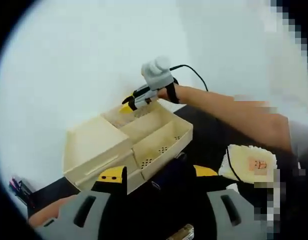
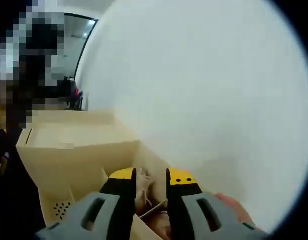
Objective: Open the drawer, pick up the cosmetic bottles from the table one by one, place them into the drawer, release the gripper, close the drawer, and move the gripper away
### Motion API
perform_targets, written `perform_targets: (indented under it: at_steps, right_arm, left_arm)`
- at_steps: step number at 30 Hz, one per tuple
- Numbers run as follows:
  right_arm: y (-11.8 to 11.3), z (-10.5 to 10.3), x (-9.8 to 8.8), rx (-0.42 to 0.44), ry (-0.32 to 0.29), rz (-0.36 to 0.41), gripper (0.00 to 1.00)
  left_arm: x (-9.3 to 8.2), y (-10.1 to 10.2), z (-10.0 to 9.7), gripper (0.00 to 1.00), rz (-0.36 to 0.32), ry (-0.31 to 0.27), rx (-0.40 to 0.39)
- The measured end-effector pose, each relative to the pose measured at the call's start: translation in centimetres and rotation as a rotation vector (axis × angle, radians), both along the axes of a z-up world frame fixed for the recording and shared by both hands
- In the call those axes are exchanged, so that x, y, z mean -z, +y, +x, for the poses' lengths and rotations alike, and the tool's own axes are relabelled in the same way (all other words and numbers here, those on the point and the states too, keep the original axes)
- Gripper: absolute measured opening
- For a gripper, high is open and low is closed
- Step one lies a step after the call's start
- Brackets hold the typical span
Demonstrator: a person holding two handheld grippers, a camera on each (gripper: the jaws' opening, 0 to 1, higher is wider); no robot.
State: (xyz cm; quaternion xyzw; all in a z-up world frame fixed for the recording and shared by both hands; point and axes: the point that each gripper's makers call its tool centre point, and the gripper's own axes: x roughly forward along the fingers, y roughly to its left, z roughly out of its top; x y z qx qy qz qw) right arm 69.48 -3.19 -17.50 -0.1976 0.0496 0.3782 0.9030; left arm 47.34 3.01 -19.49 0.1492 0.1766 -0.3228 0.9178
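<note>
Cream drawer box (image 1: 101, 150) on the dark worktop (image 1: 209, 135), drawer (image 1: 156, 132) pulled open to take bottles. Right tongs (image 1: 128, 106) reaching into its far end, arm outstretched, apparently clenched on a brownish bottle (image 2: 144, 192), probably setting it down. Left tongs (image 1: 156, 176) near, spread wide, holding nothing.

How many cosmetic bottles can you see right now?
1, and only partly: a pale bottle between the right gripper fingers, down in the open drawer. Others may lie hidden inside the drawer or behind the left gripper.
</note>
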Motion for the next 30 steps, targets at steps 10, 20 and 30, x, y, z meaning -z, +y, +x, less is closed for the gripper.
perform_targets:
  at_steps: [10, 20, 30]
  right_arm:
    - [-1.6, -1.3, -3.2, -0.023, -0.047, -0.004, 0.2]
    - [-3.7, -7.8, -9.0, -0.104, -0.143, 0.011, 0.21]
    - [-3.8, -13.6, -9.8, -0.192, -0.119, -0.022, 0.22]
  left_arm:
    - [-0.7, 1.6, 0.1, 0.45, -0.026, -0.019, -0.029]
    - [-2.1, 2.1, -0.3, 0.45, -0.018, -0.061, -0.052]
    - [-3.0, 3.9, -0.2, 0.46, 0.001, -0.093, -0.09]
